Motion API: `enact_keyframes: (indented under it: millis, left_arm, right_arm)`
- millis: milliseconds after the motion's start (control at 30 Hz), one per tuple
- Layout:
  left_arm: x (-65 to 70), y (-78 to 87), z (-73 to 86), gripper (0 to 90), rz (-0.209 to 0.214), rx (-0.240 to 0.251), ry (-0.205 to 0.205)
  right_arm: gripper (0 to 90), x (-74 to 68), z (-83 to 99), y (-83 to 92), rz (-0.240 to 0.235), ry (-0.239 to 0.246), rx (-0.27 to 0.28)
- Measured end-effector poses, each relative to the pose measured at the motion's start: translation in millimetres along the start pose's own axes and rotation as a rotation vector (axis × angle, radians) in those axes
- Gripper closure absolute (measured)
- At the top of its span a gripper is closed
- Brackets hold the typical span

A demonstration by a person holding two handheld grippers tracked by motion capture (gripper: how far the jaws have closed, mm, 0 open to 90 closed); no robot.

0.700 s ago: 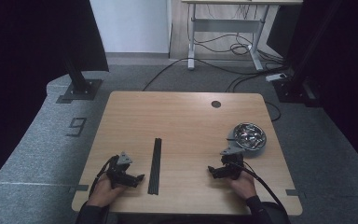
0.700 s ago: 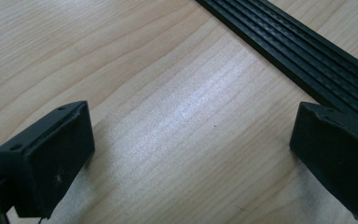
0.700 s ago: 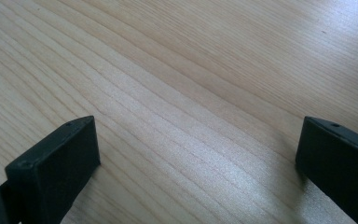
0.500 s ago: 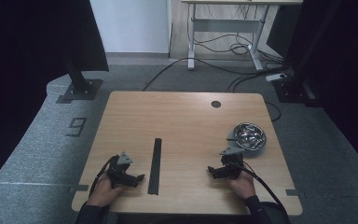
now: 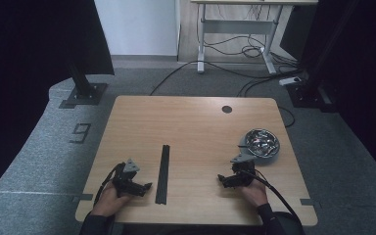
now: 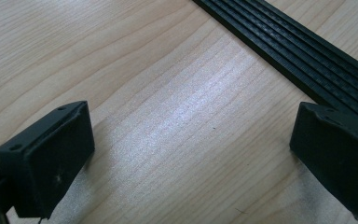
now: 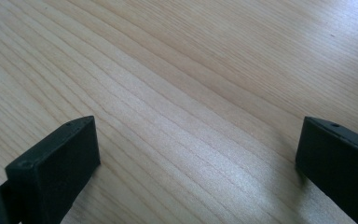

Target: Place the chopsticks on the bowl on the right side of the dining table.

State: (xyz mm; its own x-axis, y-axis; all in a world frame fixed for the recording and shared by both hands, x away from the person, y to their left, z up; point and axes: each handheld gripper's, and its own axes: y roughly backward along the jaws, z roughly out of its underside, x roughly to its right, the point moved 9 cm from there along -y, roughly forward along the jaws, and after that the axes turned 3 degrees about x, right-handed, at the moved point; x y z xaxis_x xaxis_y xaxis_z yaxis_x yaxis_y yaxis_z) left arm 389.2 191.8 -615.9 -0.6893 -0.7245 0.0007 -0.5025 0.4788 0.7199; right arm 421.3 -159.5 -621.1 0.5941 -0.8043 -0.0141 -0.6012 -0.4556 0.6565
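A long black ribbed strip [image 5: 163, 173] lies lengthwise on the wooden table [image 5: 191, 127], left of centre. My left gripper [image 5: 147, 186] rests near the front edge just left of the strip, pointing at it, jaws wide apart over bare wood. In the left gripper view [image 6: 186, 158] the strip [image 6: 303, 51] runs across the upper right, just beyond the right jaw. My right gripper [image 5: 221, 180] rests at the front right, open, pointing left. Bare wood lies between its jaws in the right gripper view [image 7: 191, 172]. A metal bowl [image 5: 261, 143] with shiny small parts sits behind the right gripper.
A round cable hole [image 5: 226, 109] sits near the table's far edge. Grey carpet surrounds the table, with a black stand base [image 5: 83, 94] at the left and cables [image 5: 254, 54] under another desk beyond.
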Motion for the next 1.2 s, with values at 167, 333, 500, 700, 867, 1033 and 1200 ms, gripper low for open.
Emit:
enact_keyframes:
  millis: [167,333,500,700,867,1033,1200]
  left_arm:
    - [0.0,0.0,0.0,0.0,0.001,0.0,0.0]
    - [0.0,-0.1,-0.1,0.0,0.0,0.0,0.0]
    - [-0.1,-0.1,-0.2,0.0,0.0,0.001,0.0]
    - [-0.1,-0.1,-0.1,0.0,0.0,0.0,0.0]
    - [-0.1,-0.1,-0.1,0.0,0.0,0.0,0.0]
    - [-0.1,-0.1,-0.1,0.0,0.0,0.0,0.0]
    - [-0.1,-0.1,-0.1,0.0,0.0,0.0,0.0]
  right_arm:
    - [0.0,-0.9,-0.9,-0.6,-0.015,0.012,-0.007]
    - [1.3,-2.9,-5.2,2.4,-0.033,0.004,0.005]
    - [1.3,-2.8,-13.0,7.4,-0.032,0.003,0.023]
    - [1.3,-6.3,-19.1,5.9,-0.046,0.007,0.007]
    - [0.4,-10.8,-25.5,4.0,-0.063,0.023,0.002]
    - [0.0,-17.2,-34.0,-0.2,-0.081,0.028,0.007]
    - [0.0,-22.6,-40.7,-5.3,-0.092,0.037,0.003]
